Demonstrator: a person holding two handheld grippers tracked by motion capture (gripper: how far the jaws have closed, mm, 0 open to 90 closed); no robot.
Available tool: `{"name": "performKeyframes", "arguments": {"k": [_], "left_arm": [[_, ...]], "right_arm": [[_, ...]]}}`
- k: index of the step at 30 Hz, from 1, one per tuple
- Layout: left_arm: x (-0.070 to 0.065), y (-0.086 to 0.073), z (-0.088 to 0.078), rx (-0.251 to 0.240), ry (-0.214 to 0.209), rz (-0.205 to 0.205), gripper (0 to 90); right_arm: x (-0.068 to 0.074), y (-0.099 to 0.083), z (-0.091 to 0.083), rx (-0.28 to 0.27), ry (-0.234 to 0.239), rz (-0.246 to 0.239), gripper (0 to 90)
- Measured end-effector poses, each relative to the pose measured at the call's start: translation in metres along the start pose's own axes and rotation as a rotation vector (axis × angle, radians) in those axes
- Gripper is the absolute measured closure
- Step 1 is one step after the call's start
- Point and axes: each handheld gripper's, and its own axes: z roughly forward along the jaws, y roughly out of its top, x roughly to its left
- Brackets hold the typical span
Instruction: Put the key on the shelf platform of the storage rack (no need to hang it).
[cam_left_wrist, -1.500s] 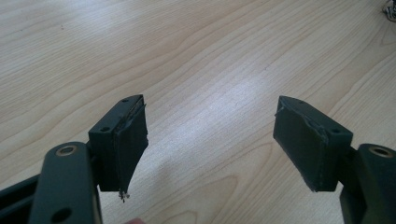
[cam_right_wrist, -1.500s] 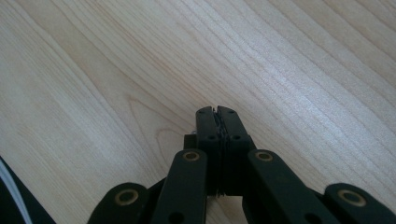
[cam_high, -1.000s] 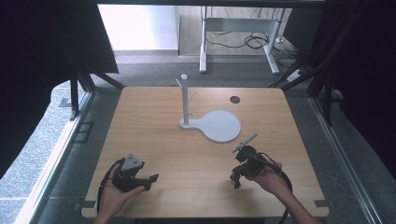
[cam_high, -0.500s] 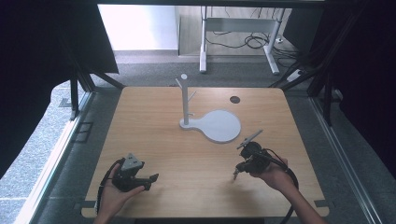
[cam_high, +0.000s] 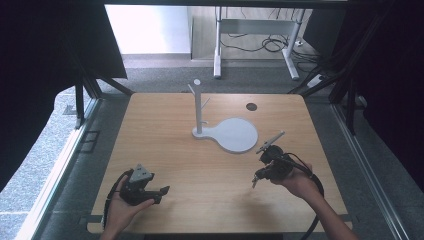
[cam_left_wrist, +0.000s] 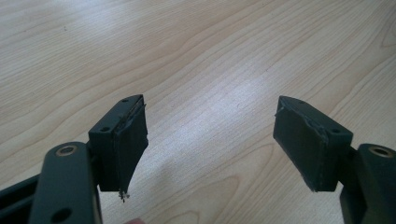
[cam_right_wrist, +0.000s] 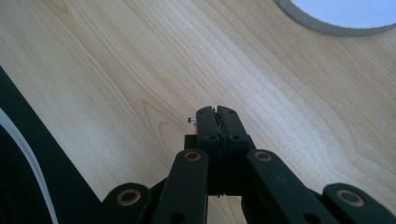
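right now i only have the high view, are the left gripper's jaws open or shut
Observer: Open. The left gripper view shows the left gripper with its jaws wide apart and bare wood of the table between them.
Operator: and the right one, it looks tilted from up here
Observer: Shut. In the right gripper view the right gripper has its pads pressed together, with no gap.
Operator: what is in front of it
Observer: The edge of the white round base of the stand lies at the top of that view, with bare wood between it and the jaw tips.
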Motion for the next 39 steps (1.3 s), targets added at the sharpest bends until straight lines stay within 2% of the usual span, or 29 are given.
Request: {"name": "performKeyframes", "arguments": {"k": [12, 18, 39], "left_arm": [[0.001, 0.0, -0.001, -0.002, 0.002, -0.002, 26.3], [0.002, 0.0, -0.002, -0.005, 0.002, -0.006, 26.3], [0.003, -0.001, -0.001, -0.001, 0.002, -0.007, 26.3]], "right_arm": [[-0.004, 0.013, -0.006, -0.001, -0.008, -0.015, 89.4], [-0.006, 0.021, -0.007, 0.004, -0.009, -0.008, 89.4], [-0.018, 0.04, -0.001, 0.017, 0.004, -0.009, 89.4]]}}
